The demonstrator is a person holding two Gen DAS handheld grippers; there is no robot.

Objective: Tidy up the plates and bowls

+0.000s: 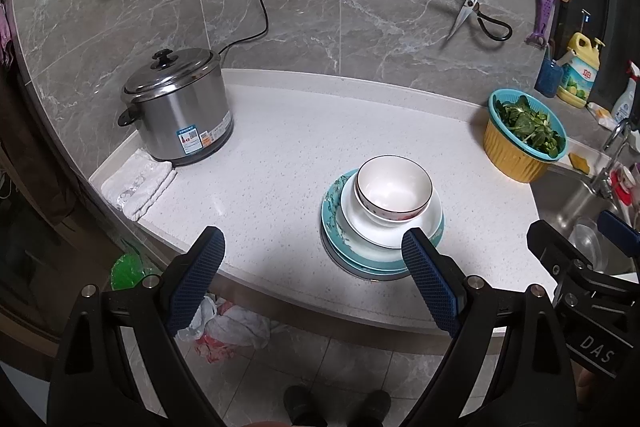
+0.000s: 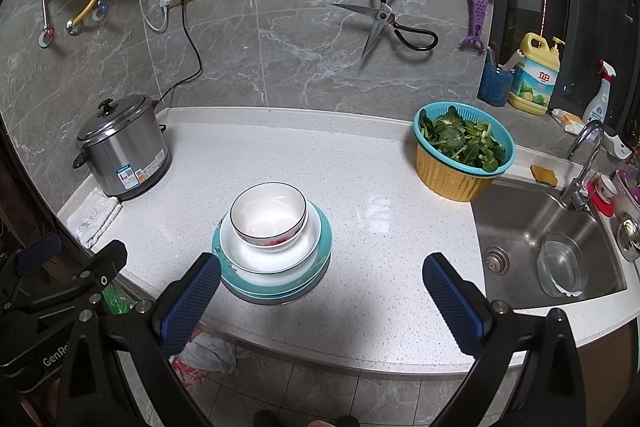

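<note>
A white bowl [image 1: 394, 187] [image 2: 268, 213] with a dark rim sits on top of another white bowl, on a white plate [image 1: 390, 231] [image 2: 272, 257], on teal-rimmed plates [image 1: 334, 227] [image 2: 324, 239], stacked near the counter's front edge. My left gripper [image 1: 314, 245] is open and empty, held in front of the counter edge, its right finger at the stack's front. My right gripper [image 2: 322, 271] is open and empty, its left finger beside the stack's front left. Each gripper shows at the edge of the other's view.
A steel rice cooker [image 1: 176, 109] [image 2: 122, 147] stands back left with a folded cloth [image 1: 138, 183] before it. A yellow-and-teal colander of greens [image 1: 524, 137] [image 2: 462, 151] stands right. The sink [image 2: 552, 239] holds a glass bowl [image 2: 560, 269]. Scissors and a cutting board hang on the wall.
</note>
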